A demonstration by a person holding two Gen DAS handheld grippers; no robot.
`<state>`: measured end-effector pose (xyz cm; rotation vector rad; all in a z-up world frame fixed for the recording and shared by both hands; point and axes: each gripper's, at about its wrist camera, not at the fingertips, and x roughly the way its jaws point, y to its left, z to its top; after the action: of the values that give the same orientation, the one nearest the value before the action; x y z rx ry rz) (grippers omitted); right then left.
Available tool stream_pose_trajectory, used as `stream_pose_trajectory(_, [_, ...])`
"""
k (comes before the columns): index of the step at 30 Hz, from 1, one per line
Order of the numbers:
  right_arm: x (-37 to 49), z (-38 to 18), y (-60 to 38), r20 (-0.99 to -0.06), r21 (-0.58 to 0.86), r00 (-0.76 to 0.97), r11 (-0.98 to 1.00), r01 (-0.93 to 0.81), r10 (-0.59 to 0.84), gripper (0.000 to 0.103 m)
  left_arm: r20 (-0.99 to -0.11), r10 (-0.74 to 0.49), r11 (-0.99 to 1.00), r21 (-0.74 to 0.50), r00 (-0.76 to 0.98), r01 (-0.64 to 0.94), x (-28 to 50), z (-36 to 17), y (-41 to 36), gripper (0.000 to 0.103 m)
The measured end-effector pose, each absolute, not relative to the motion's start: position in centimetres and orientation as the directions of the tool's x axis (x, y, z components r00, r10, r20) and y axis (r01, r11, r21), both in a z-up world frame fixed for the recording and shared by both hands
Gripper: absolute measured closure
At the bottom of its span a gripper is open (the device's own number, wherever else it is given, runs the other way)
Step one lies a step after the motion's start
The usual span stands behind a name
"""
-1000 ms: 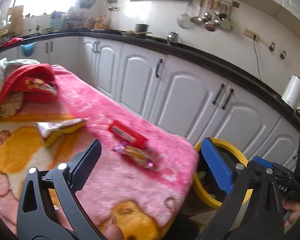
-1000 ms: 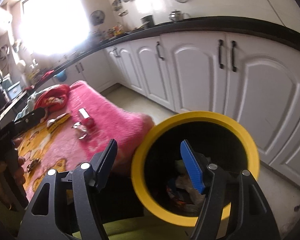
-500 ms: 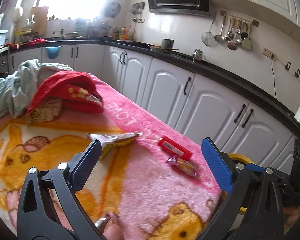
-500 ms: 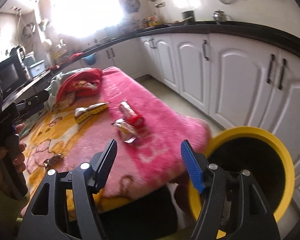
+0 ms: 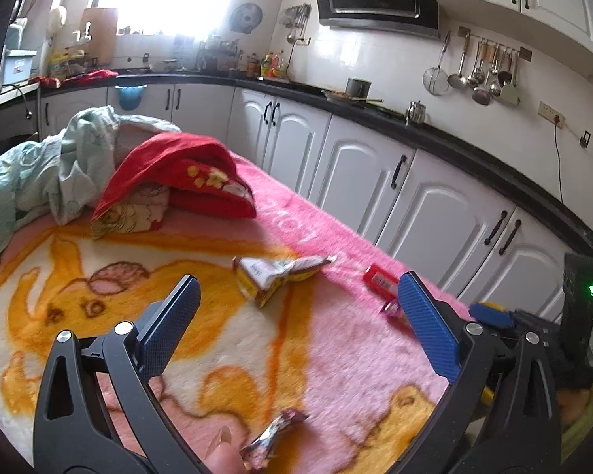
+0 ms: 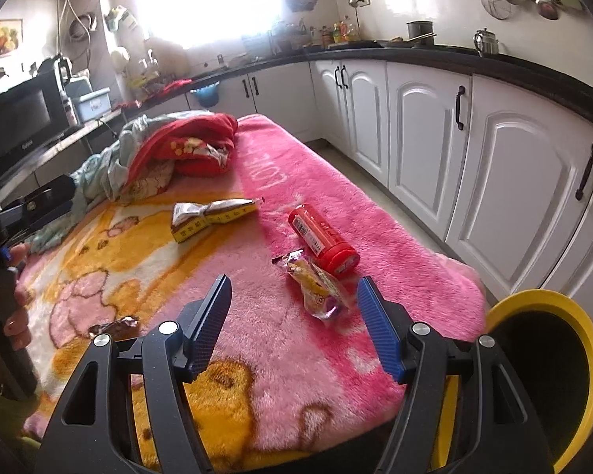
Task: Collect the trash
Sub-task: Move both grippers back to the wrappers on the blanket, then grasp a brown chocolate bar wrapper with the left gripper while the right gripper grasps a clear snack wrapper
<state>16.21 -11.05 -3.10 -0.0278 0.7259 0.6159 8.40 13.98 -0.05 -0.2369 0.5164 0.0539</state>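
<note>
Here, a red canister [image 6: 322,237] with a white barcode label lies on the pink blanket [image 6: 296,359], touching a crinkled snack wrapper [image 6: 316,288] at its seven o'clock. A yellow-and-white packet [image 6: 209,215] lies at ten o'clock; its print is probably text, unreadable. The blanket reads "LOVE". The right gripper [image 6: 294,326] and the left gripper [image 5: 296,330] both gape, empty. The yellow bin [image 6: 549,379] stands at four o'clock.

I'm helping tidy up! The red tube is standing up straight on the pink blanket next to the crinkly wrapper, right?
Not quite. The red tube is lying on its side, not standing up, as the right wrist view shows. The rest is right: it's on the pink blanket, next to the crinkly wrapper.
</note>
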Motion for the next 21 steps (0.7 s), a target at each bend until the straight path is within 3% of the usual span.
stream_pose_trajectory(8, [18.8,-6.4,-9.4,-0.707,0.167,0.531,0.839,-0.518,0.468,0.04,-0.584,-0.054,0.983,-0.172,0.81,-0.058,7.0,-3.6,14.8,0.011])
stream_pose_trajectory(14, [20.2,-8.1,-8.5,-0.744,0.157,0.498,0.841,-0.517,0.445,0.045,-0.655,-0.109,0.987,-0.162,0.748,0.002,6.3,-6.1,14.3,0.02])
stream_pose_trajectory(18, [20.7,-9.1,-8.0,-0.764,0.13,0.487,0.841,-0.525,0.423,0.062,-0.697,-0.128,0.986,-0.163,0.705,0.018,6.3,-7.1,14.0,0.025])
stream_pose_trajectory(21, [20.4,-9.3,-7.9,-0.764,0.107,0.492,0.834,-0.541,0.418,0.083,-0.711,-0.141,0.984,-0.174,0.689,0.022,6.2,-7.6,14.2,0.032])
